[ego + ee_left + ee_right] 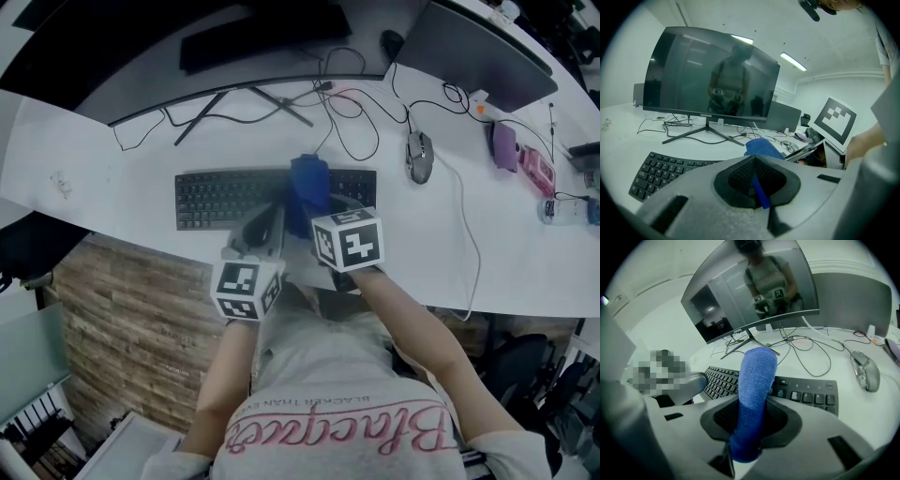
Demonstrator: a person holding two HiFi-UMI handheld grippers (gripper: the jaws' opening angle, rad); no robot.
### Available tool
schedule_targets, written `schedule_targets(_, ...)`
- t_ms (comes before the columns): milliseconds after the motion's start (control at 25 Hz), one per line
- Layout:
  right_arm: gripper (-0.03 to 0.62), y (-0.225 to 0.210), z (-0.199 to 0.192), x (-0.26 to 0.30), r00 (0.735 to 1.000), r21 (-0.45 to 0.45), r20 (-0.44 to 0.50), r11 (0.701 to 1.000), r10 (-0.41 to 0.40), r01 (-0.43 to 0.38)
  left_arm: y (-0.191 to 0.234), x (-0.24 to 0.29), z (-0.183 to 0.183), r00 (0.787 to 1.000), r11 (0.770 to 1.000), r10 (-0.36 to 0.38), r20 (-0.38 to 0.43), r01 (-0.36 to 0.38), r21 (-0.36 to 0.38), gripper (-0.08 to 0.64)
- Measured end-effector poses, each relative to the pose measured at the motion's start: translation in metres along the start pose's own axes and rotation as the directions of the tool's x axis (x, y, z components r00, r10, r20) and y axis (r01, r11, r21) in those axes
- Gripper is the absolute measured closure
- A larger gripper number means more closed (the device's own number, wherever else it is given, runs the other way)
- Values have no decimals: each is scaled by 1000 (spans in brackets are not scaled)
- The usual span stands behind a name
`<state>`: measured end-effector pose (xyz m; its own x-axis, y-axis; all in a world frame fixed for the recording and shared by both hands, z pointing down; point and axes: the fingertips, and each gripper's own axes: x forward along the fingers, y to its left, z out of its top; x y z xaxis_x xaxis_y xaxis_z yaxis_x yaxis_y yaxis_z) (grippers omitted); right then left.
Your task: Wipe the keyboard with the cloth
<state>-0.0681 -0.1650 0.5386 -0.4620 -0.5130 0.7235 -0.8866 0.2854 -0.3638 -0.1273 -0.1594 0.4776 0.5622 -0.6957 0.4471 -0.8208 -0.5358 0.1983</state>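
Keyboard: the keyboard (225, 199) lies lengthwise near the front edge of the surface (84, 150), about midway along it, with only a thin bare strip between the two.
Cloth: the blue cloth (307, 192) is rolled into a thick tube that stands over the right half of the keyboard and reaches past its back edge. I cannot tell whether it touches the keys.
Right tongs: the right tongs (750, 401) are clamped on the lower end of the cloth, which sticks out forward and up between them.
Left tongs: the left tongs (753, 159) are closed tip to tip, just left of the cloth and over the keyboard's front edge. A thin blue sliver shows at their seam; what it is cannot be told.
Room to the left: bare surface runs from the keyboard's left end to the left corner.
Room to the right: there is a clear gap between the keyboard's right end and the mouse (420, 155), whose cable trails to the front edge.
Room behind: the legs of the monitor stand (248, 98) and loose cables (352, 117) lie close behind the back edge.
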Motion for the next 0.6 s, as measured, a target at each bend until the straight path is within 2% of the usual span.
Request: schedule_targets(600,486,-39,-9,-26,1000,54,22,998,-15,14,-42,26,-6,998,998,-53,-31,53,23,554)
